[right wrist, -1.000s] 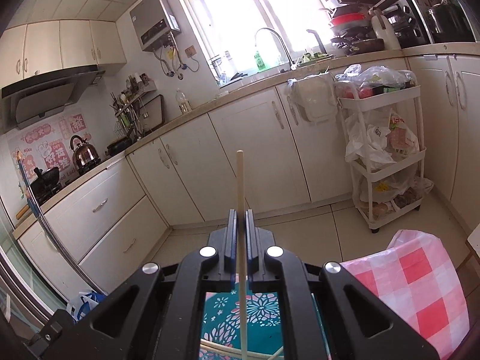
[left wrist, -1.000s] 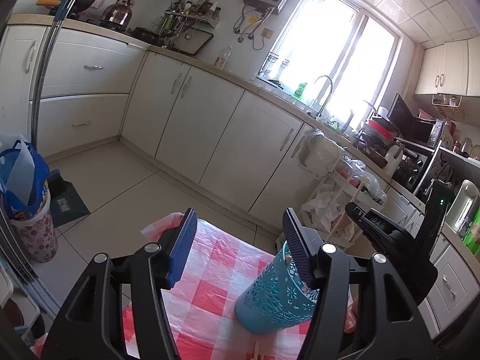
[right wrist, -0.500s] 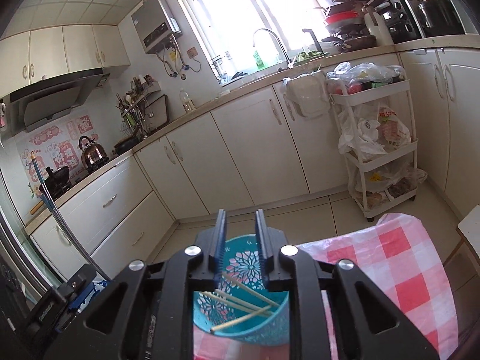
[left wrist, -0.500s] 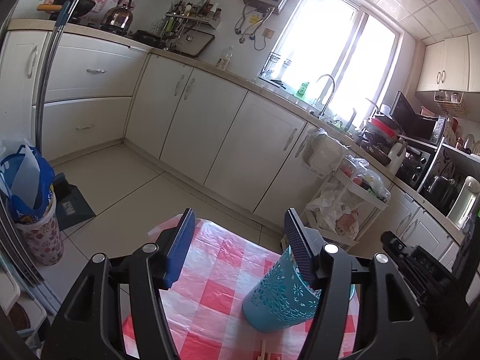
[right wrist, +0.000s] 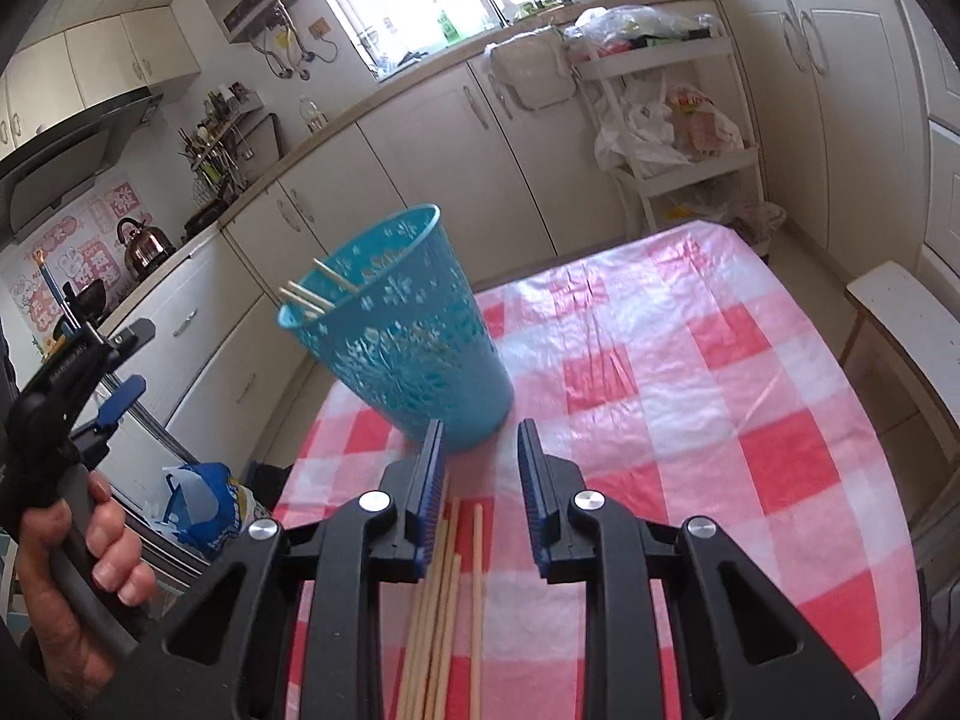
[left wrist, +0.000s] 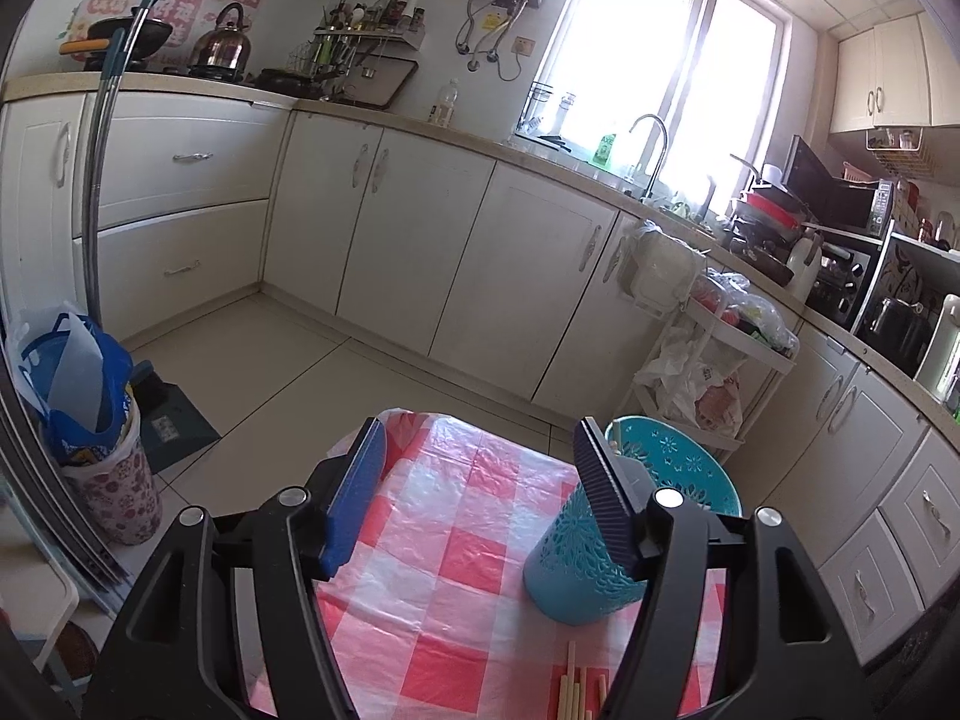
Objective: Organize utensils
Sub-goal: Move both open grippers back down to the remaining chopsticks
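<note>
A teal perforated holder [right wrist: 408, 330] stands on the red-and-white checked tablecloth [right wrist: 690, 396] with a few wooden chopsticks [right wrist: 312, 297] leaning inside. Several loose chopsticks [right wrist: 447, 594] lie on the cloth right under my right gripper [right wrist: 480, 450], which is open and empty, just short of the holder. My left gripper [left wrist: 480, 468] is open and empty; the holder [left wrist: 594, 552] sits partly behind its right finger, and loose chopstick ends [left wrist: 573, 687] show below.
The table ends near a white stool [right wrist: 906, 312] on the right. A white trolley [left wrist: 714, 372] with bags stands beyond the table. A bin with a blue bag [left wrist: 90, 420] stands on the floor at left. Kitchen cabinets [left wrist: 468, 258] line the far walls.
My right gripper opened and dropped its chopstick into the holder, then drew back and lowered over the loose chopsticks. My left gripper stayed open and rose slightly.
</note>
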The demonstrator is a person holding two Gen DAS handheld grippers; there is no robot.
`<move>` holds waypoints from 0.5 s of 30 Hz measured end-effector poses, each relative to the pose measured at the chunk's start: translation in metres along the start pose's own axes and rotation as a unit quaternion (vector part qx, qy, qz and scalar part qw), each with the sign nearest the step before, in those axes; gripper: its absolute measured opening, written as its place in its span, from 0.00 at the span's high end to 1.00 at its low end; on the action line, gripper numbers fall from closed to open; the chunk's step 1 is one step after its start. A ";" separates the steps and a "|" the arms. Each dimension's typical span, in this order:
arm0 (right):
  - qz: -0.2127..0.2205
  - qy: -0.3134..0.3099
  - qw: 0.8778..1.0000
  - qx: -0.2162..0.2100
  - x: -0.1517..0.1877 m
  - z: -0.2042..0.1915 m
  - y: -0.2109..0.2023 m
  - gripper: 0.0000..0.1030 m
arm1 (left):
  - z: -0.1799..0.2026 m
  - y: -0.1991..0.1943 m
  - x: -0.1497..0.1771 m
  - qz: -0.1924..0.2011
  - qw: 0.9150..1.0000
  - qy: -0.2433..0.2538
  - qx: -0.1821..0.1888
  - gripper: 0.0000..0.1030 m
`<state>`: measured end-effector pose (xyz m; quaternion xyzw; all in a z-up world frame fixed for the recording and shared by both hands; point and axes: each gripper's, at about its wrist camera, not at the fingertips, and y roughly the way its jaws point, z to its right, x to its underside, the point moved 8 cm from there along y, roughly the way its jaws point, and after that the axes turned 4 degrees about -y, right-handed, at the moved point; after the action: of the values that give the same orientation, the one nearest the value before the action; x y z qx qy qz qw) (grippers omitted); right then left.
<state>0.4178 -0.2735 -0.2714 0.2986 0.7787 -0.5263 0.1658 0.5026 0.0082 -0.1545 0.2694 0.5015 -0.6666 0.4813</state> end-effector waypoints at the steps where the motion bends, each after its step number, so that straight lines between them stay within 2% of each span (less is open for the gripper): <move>1: -0.004 -0.001 1.000 0.002 0.006 0.002 0.000 0.76 | 0.001 -0.003 0.004 -0.002 1.000 0.005 -0.001 0.40; 4: -0.014 -0.013 1.000 0.008 0.020 0.002 -0.002 0.76 | 0.004 -0.012 0.018 -0.010 1.000 0.023 -0.003 0.39; 7: -0.044 -0.035 0.998 0.014 0.036 0.000 0.007 0.76 | 0.007 -0.016 0.041 -0.038 0.998 0.046 -0.009 0.37; 11: -0.092 -0.057 0.994 0.020 0.061 -0.006 0.025 0.76 | 0.013 -0.013 0.084 -0.096 0.991 0.087 -0.020 0.37; 15: -0.109 -0.099 0.989 0.026 0.071 -0.021 0.040 0.76 | 0.017 -0.016 0.123 -0.136 0.984 0.115 -0.024 0.37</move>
<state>0.3907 -0.2225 -0.3326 0.1624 0.7721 -0.5886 0.1759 0.4415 -0.0524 -0.2456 0.2621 0.6013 -0.6783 0.3311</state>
